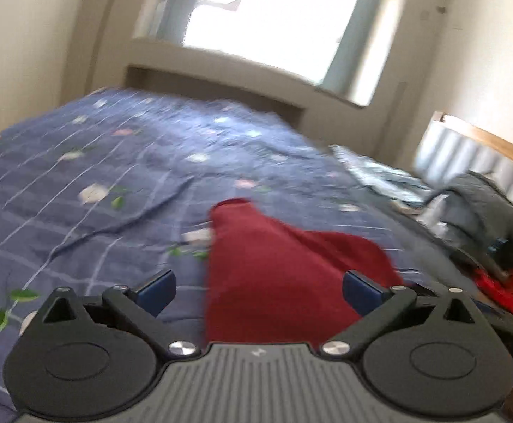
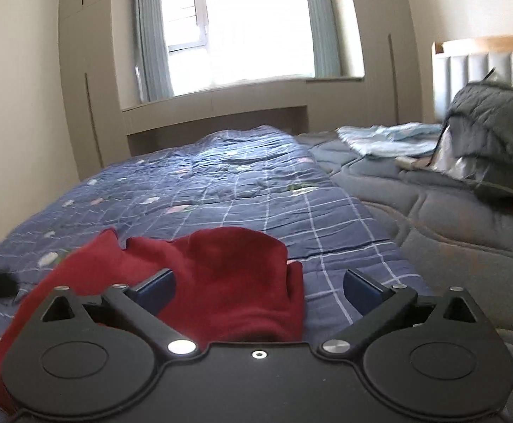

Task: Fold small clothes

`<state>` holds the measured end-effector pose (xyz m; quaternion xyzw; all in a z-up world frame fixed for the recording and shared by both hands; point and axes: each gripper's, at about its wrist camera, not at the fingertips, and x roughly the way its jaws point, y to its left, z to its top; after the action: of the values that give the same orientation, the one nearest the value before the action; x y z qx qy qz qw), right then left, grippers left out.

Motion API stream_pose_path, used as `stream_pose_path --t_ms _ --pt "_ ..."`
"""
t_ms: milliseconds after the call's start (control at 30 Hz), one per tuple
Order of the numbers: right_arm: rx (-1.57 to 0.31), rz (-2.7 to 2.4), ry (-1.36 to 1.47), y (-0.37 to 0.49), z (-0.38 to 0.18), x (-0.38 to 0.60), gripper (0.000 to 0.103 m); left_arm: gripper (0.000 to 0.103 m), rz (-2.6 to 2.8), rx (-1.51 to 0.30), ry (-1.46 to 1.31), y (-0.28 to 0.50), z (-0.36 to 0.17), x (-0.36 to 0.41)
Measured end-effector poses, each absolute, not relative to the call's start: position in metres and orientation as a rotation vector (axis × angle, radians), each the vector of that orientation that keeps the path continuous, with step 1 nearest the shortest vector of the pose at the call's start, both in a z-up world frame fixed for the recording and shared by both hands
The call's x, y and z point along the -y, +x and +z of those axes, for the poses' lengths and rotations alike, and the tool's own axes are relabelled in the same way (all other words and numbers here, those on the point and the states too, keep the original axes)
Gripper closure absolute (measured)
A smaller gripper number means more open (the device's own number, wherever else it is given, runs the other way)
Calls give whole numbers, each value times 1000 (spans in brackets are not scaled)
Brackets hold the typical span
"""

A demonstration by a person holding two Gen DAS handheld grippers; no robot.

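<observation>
Red garment (image 2: 221,282), soft and fleecy, lies rumpled on the blue checked quilt (image 2: 256,190) just ahead of both claws. The left gripper (image 1: 258,290) and right gripper (image 2: 258,290) gape wide, blue pads holding nothing. Beyond sit a grey quilted mattress (image 2: 433,218), a heaped grey blanket (image 2: 493,123) and the padded headboard (image 2: 486,67).

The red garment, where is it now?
The dark red garment lies on the blue checked quilt, just ahead of both open grippers, left of the grey mattress pad.
</observation>
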<state>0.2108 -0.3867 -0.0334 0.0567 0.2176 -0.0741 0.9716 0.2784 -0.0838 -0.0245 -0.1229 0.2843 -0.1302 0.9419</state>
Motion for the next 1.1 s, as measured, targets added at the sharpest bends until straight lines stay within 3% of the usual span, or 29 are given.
stream_pose_path --t_ms 333,533,867,1100 --pt "-485 -346 2 186 -71 373 1 0 -173 -770 -302 279 -80 52" --pt "-504 -394 42 187 -99 373 1 0 -174 -742 -214 276 -90 56" --pt "-377 -316 102 174 -72 392 1 0 -185 -677 -335 275 -58 39" --pt "-384 -209 25 237 -40 402 1 0 -188 -586 -311 339 -30 55"
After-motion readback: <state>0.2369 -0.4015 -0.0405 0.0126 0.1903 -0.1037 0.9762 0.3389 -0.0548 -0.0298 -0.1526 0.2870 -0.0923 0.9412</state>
